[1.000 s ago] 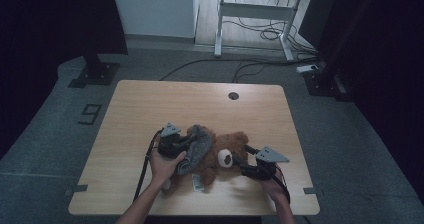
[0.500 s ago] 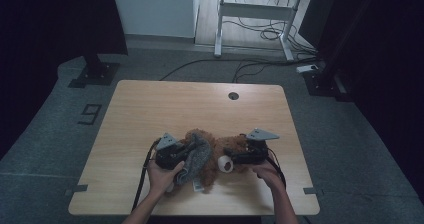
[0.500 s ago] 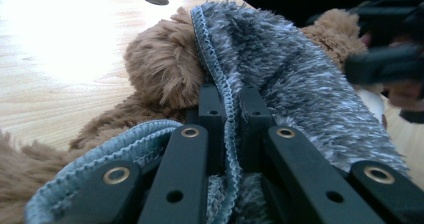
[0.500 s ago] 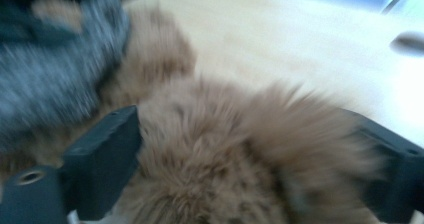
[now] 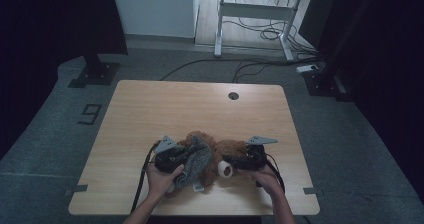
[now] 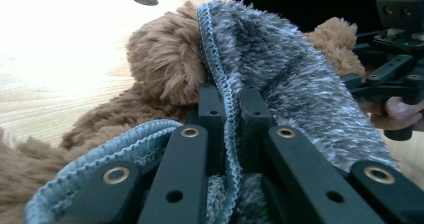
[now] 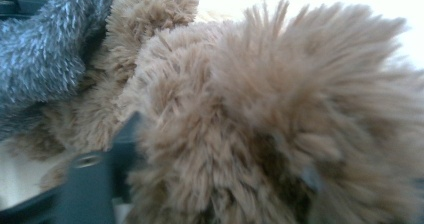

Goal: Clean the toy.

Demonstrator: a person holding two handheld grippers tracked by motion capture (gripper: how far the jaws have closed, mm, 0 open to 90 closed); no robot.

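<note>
A brown teddy bear point(image 5: 229, 149) lies near the front edge of the wooden table point(image 5: 165, 109), with a grey fuzzy garment point(image 5: 198, 159) draped over it. My left gripper point(image 5: 185, 157) is shut on the garment's stitched hem point(image 6: 227, 79), which runs up between its jaws point(image 6: 231, 101), with the bear's fur point(image 6: 165, 59) just behind. My right gripper point(image 5: 227, 160) comes in from the right at the bear's head. A thick tuft of the bear point(image 7: 280, 99) bulges between its jaws point(image 7: 220, 144), and one jaw is mostly hidden by fur. The garment point(image 7: 40, 54) lies to that gripper's left.
A round cable hole point(image 5: 233, 95) sits at the table's far edge. Behind the table stands a white desk frame point(image 5: 255, 14) with cables on the floor. Tape shaped like a 9 point(image 5: 89, 114) marks the floor to the left. A hand holds the right gripper point(image 6: 395, 79).
My right gripper has moved left from the table's right side into the bear's head. My left gripper has shifted slightly left and pulled the grey garment over the bear.
</note>
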